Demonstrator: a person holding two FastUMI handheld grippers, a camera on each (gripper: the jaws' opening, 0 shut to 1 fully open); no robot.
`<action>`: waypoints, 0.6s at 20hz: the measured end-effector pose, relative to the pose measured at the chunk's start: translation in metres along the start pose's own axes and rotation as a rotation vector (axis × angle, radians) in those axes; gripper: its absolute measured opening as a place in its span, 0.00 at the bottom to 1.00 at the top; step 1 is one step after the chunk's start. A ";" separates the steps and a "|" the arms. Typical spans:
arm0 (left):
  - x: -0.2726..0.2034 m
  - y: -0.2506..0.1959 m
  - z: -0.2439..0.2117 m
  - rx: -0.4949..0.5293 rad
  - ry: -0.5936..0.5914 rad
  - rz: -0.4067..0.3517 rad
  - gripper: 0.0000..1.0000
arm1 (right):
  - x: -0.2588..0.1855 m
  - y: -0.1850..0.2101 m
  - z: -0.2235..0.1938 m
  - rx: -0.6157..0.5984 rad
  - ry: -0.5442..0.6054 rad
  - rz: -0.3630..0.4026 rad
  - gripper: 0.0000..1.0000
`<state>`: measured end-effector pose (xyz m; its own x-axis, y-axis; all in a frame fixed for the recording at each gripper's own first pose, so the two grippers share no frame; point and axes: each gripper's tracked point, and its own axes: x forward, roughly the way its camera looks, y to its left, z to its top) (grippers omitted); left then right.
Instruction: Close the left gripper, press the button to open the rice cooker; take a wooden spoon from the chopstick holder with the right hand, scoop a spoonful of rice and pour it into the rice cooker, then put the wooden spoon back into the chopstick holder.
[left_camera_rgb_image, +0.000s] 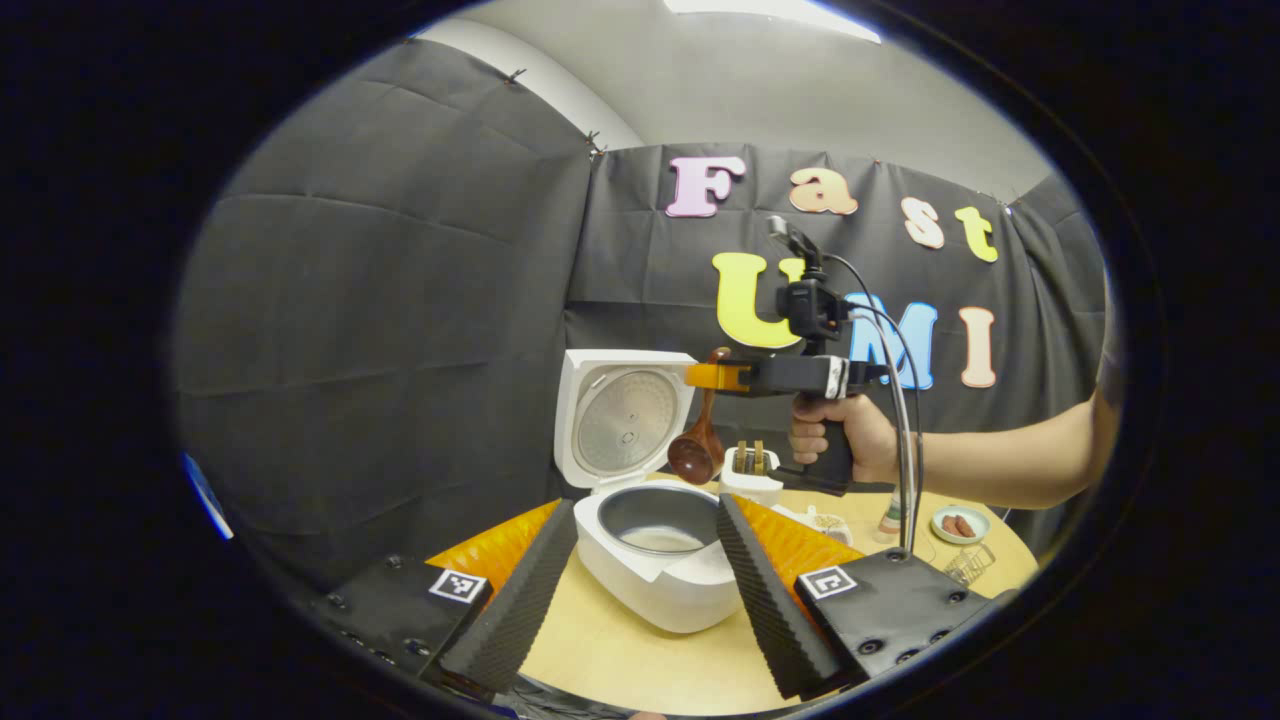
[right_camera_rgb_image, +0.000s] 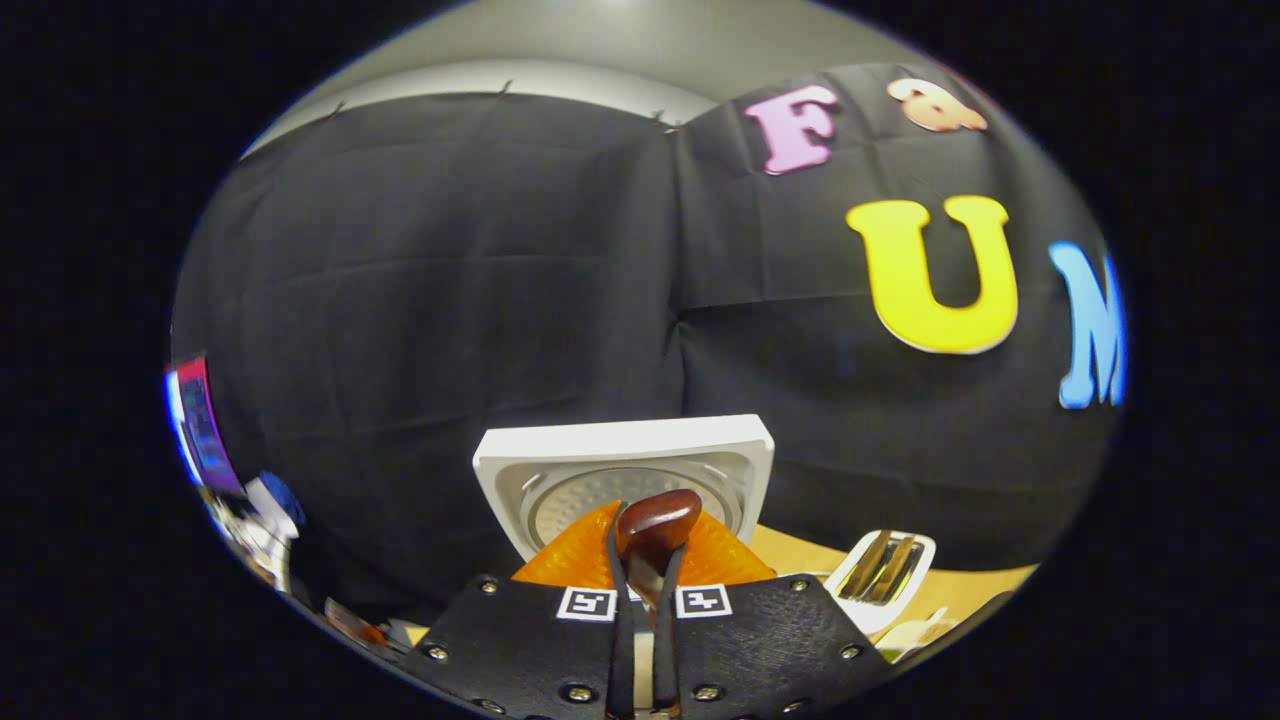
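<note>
The white rice cooker (left_camera_rgb_image: 660, 585) stands on the round wooden table (left_camera_rgb_image: 620, 650) with its lid (left_camera_rgb_image: 620, 415) raised. Its grey inner pot (left_camera_rgb_image: 655, 515) has a pale layer at the bottom. My left gripper (left_camera_rgb_image: 645, 503) is open, its fingers spread to either side of the cooker's front. A hand holds my right gripper (left_camera_rgb_image: 715, 376) above the pot's right rim, shut on the handle of the wooden spoon (left_camera_rgb_image: 697, 455), whose bowl hangs down. In the right gripper view the gripper (right_camera_rgb_image: 648, 560) clamps the spoon's handle (right_camera_rgb_image: 657, 525) in front of the lid (right_camera_rgb_image: 625, 460). The white chopstick holder (left_camera_rgb_image: 752, 478) (right_camera_rgb_image: 885, 570) stands right of the cooker.
A small dish (left_camera_rgb_image: 960, 523) with brown pieces, a small bottle (left_camera_rgb_image: 890, 515) and a wire rack (left_camera_rgb_image: 965, 565) sit at the table's right side. A low white container (left_camera_rgb_image: 825, 520) lies behind my right finger. Black cloth walls close in behind and to the left.
</note>
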<state>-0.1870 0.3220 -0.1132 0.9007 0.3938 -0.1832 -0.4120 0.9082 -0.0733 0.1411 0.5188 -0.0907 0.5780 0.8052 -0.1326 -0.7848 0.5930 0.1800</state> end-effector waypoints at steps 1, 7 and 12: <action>0.000 -0.001 0.003 -0.001 -0.009 -0.006 0.98 | -0.004 -0.011 0.004 0.090 -0.012 -0.015 0.07; -0.001 -0.009 0.008 0.020 -0.008 -0.077 0.96 | -0.046 -0.073 0.007 0.525 -0.044 -0.093 0.07; -0.006 -0.024 0.013 0.013 -0.013 -0.160 0.98 | -0.108 -0.122 0.007 0.654 -0.096 -0.164 0.07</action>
<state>-0.1811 0.2998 -0.0978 0.9566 0.2455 -0.1573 -0.2611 0.9613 -0.0875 0.1754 0.3595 -0.0917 0.7186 0.6837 -0.1269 -0.4063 0.5609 0.7213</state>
